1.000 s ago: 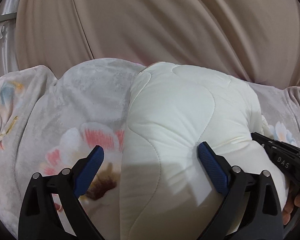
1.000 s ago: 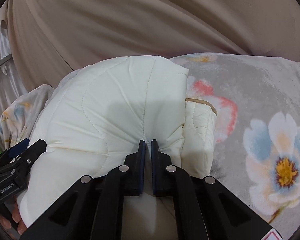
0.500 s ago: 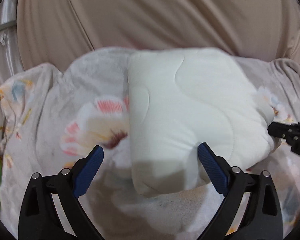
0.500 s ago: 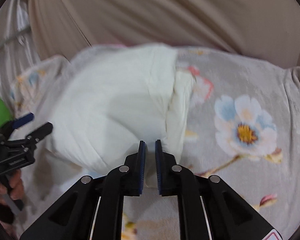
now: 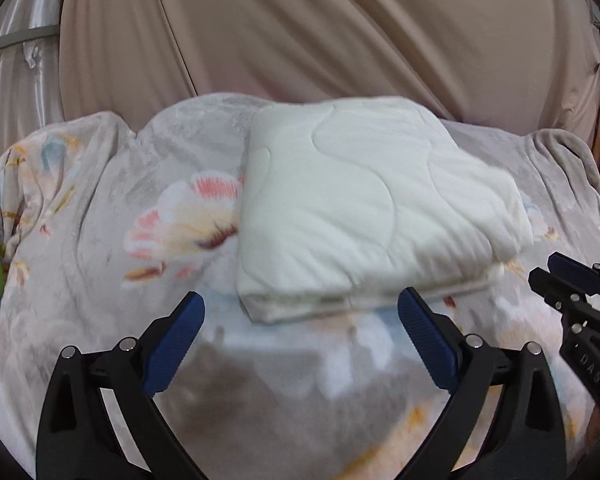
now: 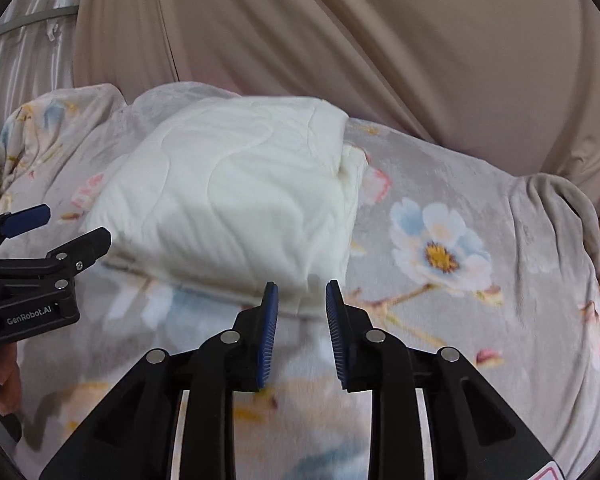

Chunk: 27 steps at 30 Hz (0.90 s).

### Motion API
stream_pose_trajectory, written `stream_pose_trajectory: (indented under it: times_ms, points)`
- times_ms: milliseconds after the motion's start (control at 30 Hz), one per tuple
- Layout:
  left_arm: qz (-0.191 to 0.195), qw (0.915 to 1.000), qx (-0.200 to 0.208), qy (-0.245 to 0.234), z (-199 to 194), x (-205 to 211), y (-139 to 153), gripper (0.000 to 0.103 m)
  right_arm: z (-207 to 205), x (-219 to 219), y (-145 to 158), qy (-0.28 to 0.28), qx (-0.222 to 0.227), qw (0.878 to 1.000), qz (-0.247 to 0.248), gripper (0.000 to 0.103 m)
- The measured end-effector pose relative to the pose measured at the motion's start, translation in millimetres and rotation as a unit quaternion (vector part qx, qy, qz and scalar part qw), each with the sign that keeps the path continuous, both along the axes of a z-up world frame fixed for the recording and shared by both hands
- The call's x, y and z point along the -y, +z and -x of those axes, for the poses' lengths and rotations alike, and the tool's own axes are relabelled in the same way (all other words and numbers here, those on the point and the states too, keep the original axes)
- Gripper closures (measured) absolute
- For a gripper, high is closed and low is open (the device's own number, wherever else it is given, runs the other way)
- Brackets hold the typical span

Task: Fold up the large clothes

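step: release and check | white quilted garment [image 5: 364, 200] is laid folded on the floral blanket [image 6: 480, 320], near the curtain | left gripper [image 5: 300, 340] is spread wide, empty | right gripper [image 6: 302, 332] is parted a bit, empty | tip: loose right edge looks untucked (blurry), best squared gently

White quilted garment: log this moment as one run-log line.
white quilted garment: folded, lying on floral blanket | left gripper: open, empty | right gripper: open, empty | contact: none
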<state>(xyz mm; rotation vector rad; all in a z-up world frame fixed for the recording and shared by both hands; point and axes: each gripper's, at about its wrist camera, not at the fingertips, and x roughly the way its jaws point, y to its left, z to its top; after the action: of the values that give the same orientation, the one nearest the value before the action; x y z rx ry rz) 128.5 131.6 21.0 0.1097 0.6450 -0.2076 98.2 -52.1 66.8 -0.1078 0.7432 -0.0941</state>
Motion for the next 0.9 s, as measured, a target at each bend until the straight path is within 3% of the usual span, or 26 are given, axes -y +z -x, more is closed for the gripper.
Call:
stream_pose_trajectory:
  times_ms: [100, 300, 667, 900]
  points:
    - [0.006, 0.9998, -0.015, 0.007, 12.1, 4.6, -15.6, 0.007, 18.2, 0.2, -14.1, -0.015, -0.005, 1.0, 0.017, 0.074]
    - [-0.005, 0.9991, -0.037, 0.018, 29.5, 18.1, -40.6, 0.008, 46.3, 14.8, -35.8, -0.047, -0.018, 0.999, -0.001, 0.069]
    - [-0.068, 0.9974, -0.022, 0.007, 45.3, 45.5, -51.0, 0.007, 49.2, 23.5, -63.4, -0.061, -0.052, 0.996, -0.041, 0.059]
    - [-0.065, 0.9978, -0.016, 0.006, 44.9, 42.8, -50.7, 0.007, 50.4, 19.9, -65.6, -0.06, -0.05, 0.996, -0.035, 0.057]
